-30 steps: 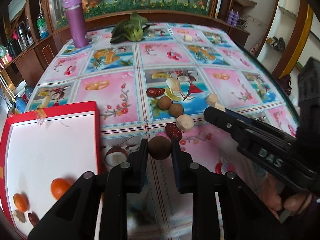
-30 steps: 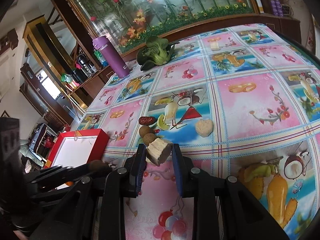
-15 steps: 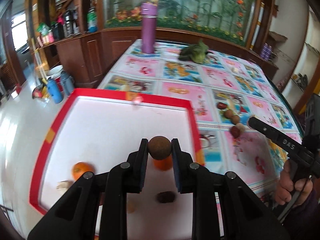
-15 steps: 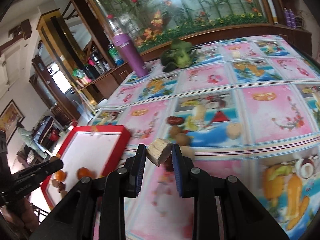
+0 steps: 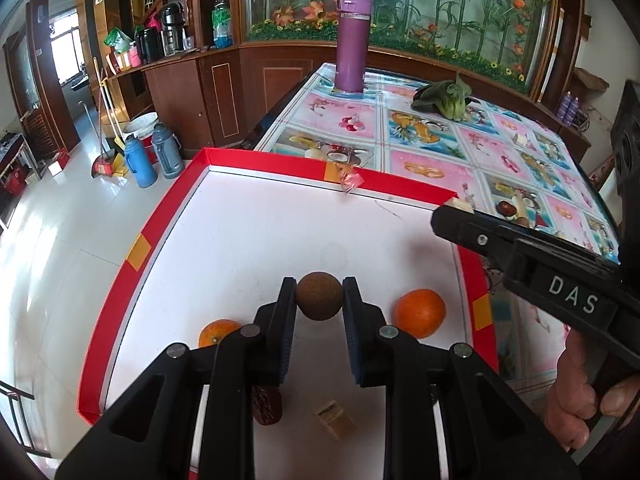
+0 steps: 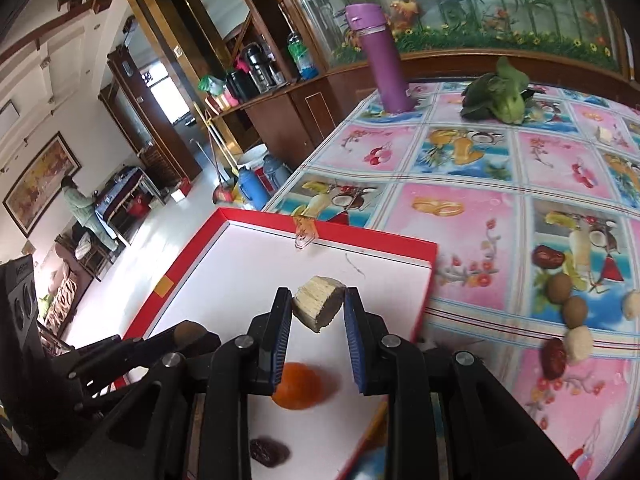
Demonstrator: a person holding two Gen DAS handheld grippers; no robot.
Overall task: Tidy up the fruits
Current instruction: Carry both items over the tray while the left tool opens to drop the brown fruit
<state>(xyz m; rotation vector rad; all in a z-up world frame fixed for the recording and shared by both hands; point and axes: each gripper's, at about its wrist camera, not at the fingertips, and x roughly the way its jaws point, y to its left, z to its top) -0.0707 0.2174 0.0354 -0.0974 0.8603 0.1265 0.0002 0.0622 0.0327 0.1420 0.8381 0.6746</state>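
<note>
Red-rimmed tray (image 5: 168, 216), white floor, at the table's near corner: the destination for both items we carry. Entries follow.

Left gripper (image 5: 319, 300): jaws pinching a round brown fruit (image 5: 319, 297), held above the tray's floor, roughly midway between its side walls. The drop point lies straight below; no sideways travel seems needed, only a descent and release.

Right gripper (image 6: 318, 306): jaws clamped on a pale wedge-shaped piece (image 6: 318, 307), cut face layered, its longer side running across the jaws. It hangs over the tray's right half, nearer the wall that borders the tablecloth (image 6: 500, 168). In our judgement the left item is the readier to set down, as it sits deeper inside the tray.

Already in the tray: two oranges (image 5: 420, 313) (image 5: 218, 332), a dark red date (image 5: 267, 404), a small tan block (image 5: 335, 419).

Still on the cloth, well to the right of the tray: a loose line of two brown round fruits (image 6: 559, 287), two dates (image 6: 548, 258), pale lumps (image 6: 579, 340).

Hidden or unclear: how high either item hangs above the tray floor; our fingers cover part of the left orange and the date; what the pale pieces are we cannot tell.
</note>
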